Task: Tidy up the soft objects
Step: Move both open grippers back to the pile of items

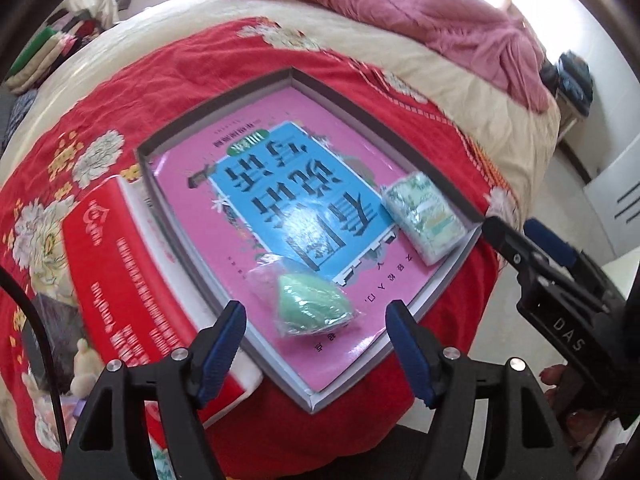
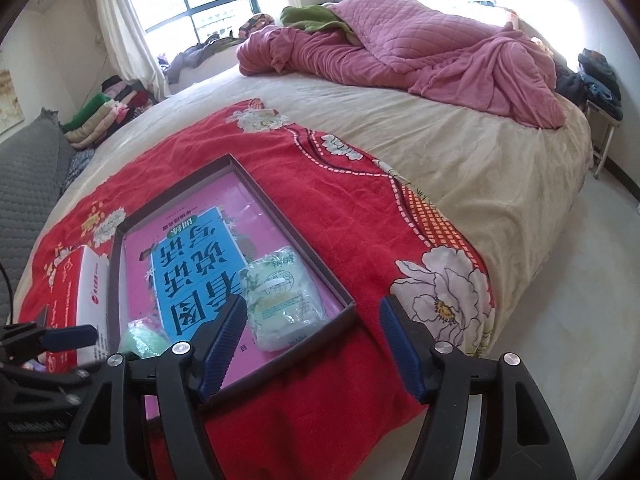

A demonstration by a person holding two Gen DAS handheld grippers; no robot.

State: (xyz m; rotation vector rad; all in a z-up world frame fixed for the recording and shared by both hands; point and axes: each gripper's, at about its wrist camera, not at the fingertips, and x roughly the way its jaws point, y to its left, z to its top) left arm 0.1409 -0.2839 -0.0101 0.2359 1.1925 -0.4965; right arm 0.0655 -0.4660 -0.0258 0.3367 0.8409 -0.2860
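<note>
Both grippers, left gripper (image 1: 314, 350) and right gripper (image 2: 312, 346), had black plastic frames, ribbed blue finger pads (image 1: 412, 354), silver screws; one bore "DAS".

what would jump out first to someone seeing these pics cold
A shallow box on a red floral blanket, with a pink and blue book lying in it. On the book lie a green bagged item and a tissue pack. Behind, a pink quilt is heaped on the bed.
</note>
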